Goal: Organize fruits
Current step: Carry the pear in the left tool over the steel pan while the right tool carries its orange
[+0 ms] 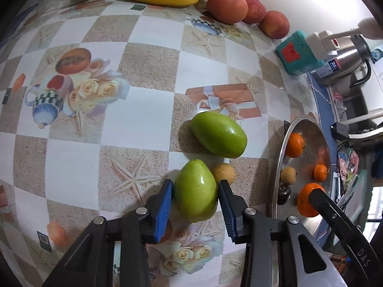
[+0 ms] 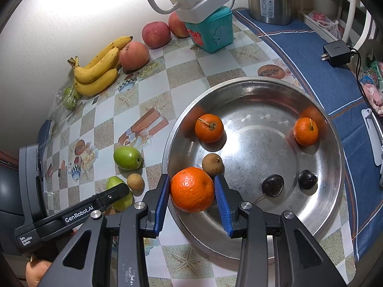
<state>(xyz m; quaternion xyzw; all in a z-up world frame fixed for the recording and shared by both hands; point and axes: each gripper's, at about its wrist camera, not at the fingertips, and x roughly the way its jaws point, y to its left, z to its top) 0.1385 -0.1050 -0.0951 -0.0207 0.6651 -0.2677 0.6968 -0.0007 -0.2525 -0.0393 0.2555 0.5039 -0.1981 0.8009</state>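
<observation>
A: Fruits are mid-sort. Your right gripper (image 2: 192, 190) has its fingers closed on the big orange (image 2: 192, 189), just inside the steel bowl's (image 2: 335, 167) near rim. Lower and let go.

B: And my left?

A: The left gripper (image 1: 195, 192) is clamped on a green fruit (image 1: 195, 191) on the bench (image 1: 143, 110), beside the bowl. Lift it across next.

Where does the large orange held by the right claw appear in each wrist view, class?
Left wrist view: large round orange at lower right, in the steel tray, partly behind the right claw's finger.
Right wrist view: bottom centre, between the blue pads.
Shared landmark: round steel tray.
</observation>
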